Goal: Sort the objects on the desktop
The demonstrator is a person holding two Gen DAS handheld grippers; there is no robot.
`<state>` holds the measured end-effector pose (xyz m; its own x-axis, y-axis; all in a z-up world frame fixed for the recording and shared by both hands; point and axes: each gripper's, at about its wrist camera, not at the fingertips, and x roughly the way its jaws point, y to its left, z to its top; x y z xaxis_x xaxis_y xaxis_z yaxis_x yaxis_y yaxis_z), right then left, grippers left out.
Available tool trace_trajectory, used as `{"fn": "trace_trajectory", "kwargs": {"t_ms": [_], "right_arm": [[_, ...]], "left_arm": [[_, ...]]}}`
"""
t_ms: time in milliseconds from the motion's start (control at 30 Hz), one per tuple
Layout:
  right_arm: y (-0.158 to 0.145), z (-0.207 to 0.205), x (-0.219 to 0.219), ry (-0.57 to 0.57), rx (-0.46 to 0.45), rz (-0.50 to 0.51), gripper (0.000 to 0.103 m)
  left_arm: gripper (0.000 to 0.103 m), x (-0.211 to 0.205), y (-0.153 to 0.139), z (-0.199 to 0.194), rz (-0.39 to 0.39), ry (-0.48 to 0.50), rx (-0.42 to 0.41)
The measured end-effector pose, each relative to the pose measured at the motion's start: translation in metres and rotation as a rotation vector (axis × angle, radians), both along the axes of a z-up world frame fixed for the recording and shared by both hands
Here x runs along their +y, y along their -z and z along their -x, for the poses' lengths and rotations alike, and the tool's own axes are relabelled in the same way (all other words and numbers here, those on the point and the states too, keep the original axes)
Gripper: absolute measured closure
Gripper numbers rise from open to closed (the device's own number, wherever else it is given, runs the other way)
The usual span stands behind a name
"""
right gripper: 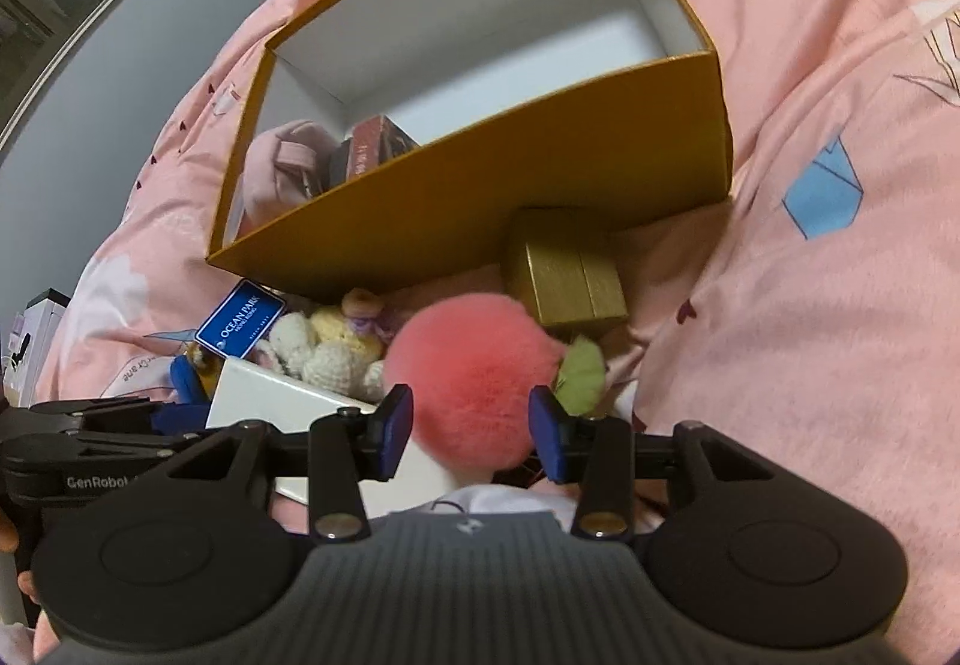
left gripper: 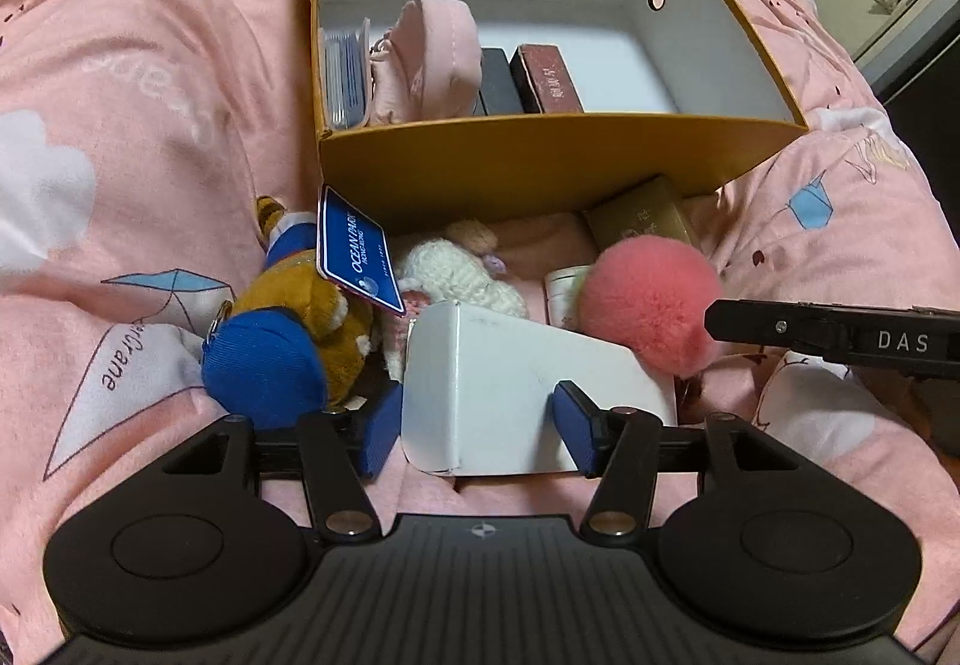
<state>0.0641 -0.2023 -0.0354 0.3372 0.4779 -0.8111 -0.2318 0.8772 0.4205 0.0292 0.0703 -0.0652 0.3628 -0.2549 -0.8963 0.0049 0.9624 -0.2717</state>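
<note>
White box (left gripper: pixel 516 395) on pink bedspread (left gripper: pixel 138 173) before orange storage box (left gripper: pixel 540 161), straddled by spread left gripper (left gripper: pixel 480 425), pads apart from it, pink pompom (right gripper: pixel 474 383) between parted right gripper (right gripper: pixel 471 428) pads, grip unclear.

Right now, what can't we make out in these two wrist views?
- Small jar: left wrist view, mostly behind the pink pompom.
- Box contents: right wrist view, near wall hides all but the pink pouch and maroon case.
- Right tongs: the pompom's fluff hides whether the pads press it.
- Brown plush: face covered by the blue tag.
</note>
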Motion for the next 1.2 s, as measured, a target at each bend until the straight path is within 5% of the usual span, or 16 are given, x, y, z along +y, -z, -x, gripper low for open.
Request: {"fn": "trace_trajectory", "kwargs": {"t_ms": [167, 333, 833, 1100, 1200], "right_arm": [[-0.007, 0.005, 0.009, -0.06, -0.044, -0.024, 0.058], [-0.01, 0.014, 0.027, -0.189, -0.057, -0.05, 0.058], [0.0, 0.025, 0.071, -0.334, -0.149, 0.198, 0.044], [0.006, 0.019, 0.064, -0.292, -0.14, 0.171, 0.057], [0.013, 0.012, 0.059, -0.249, -0.099, 0.171, 0.071]], "left_arm": [[0.059, -0.003, -0.015, 0.002, 0.068, 0.0, -0.051], [0.062, -0.016, -0.024, -0.004, 0.051, -0.02, -0.125], [0.064, -0.031, -0.034, -0.008, 0.075, -0.017, -0.178], [0.051, -0.024, -0.027, -0.008, 0.085, -0.081, -0.141], [0.047, -0.023, -0.023, -0.006, 0.083, -0.101, -0.123]]}}
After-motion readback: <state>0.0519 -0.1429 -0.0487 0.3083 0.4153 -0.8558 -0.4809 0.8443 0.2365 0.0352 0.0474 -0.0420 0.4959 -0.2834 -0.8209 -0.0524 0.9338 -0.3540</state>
